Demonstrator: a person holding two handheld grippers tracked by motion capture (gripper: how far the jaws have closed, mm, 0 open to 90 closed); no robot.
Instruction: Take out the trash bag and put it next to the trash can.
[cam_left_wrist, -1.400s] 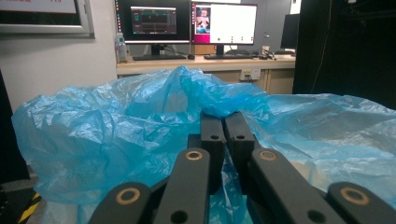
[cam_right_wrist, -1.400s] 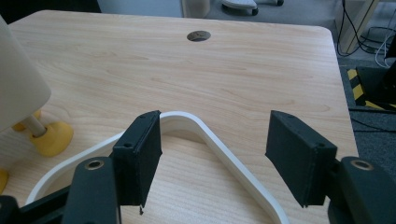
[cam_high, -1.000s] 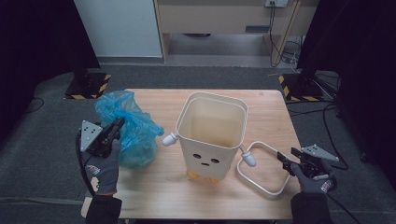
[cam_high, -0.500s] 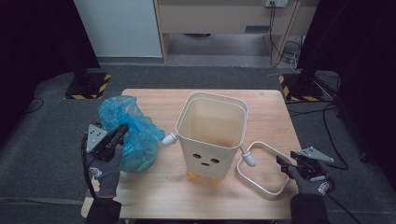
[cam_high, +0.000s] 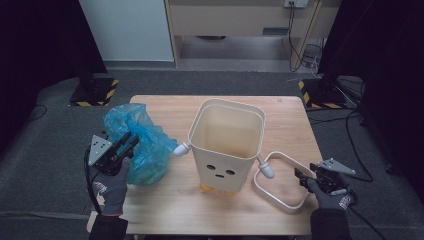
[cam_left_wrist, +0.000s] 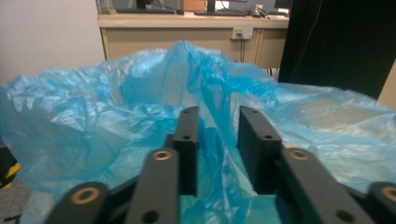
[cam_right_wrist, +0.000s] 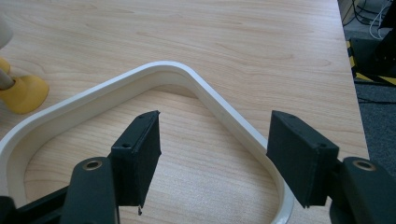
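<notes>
Light wood-grain table (cam_high: 170, 210), matte. Centre: cream plastic bin (cam_high: 227, 145), square with rounded corners, tapered, dot face on the front, yellow feet. Left of it: crinkled translucent blue plastic bag (cam_high: 145, 142), heaped at the table's left edge. Right of bin: cream rounded-square ring frame (cam_high: 280, 197), smooth, lying flat. Left gripper (cam_left_wrist: 217, 135) jaws partly parted, a bag fold between them, not pinched. Right gripper (cam_right_wrist: 212, 144) jaws wide apart, straddling the frame's rim, empty.
</notes>
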